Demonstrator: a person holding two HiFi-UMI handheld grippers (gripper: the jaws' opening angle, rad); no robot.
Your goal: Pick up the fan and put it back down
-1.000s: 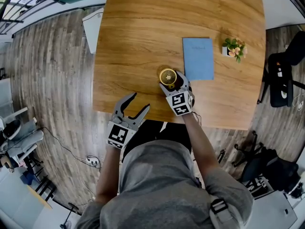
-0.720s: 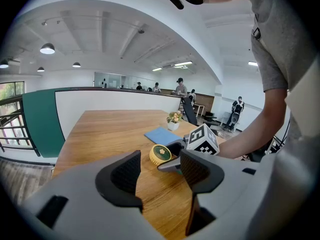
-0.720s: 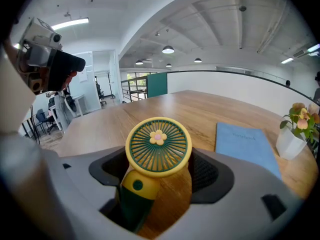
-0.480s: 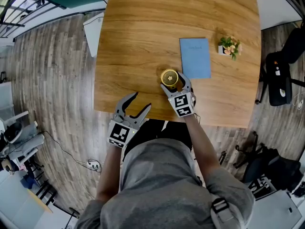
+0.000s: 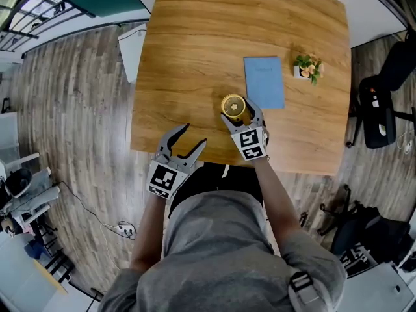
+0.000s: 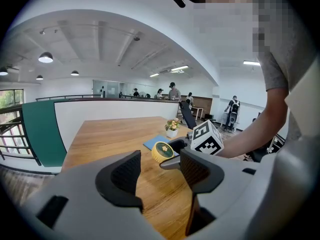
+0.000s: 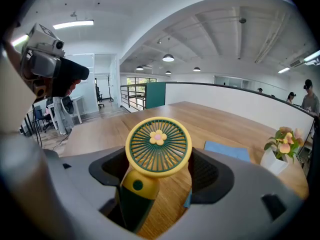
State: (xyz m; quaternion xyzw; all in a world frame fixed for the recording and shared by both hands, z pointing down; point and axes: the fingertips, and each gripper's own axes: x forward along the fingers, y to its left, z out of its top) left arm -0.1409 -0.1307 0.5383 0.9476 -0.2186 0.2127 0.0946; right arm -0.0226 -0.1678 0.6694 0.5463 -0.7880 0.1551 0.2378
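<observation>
Right gripper view alone shows the green button (image 7: 134,185) on the handheld fan (image 7: 158,146), whose handle the right gripper (image 7: 160,179) pinches. The left gripper (image 6: 161,171) gapes, empty.

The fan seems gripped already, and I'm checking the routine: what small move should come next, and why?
Probably lower the fan straight down: the right gripper is closed on its green handle, it stands upright, and bare table lies beneath, beside the blue notebook.

1. Table (image 5: 195,57): warm wood, visible grain, soft sheen.
2. Fan (image 7: 158,146): smooth plastic, slightly glossy.
3. Right gripper (image 7: 159,174): matt grey plastic; pads (image 7: 206,173) black, ribbed.
4. Book (image 5: 264,83): matt blue cover.
5. Floor (image 5: 71,109): grey wood planks.
</observation>
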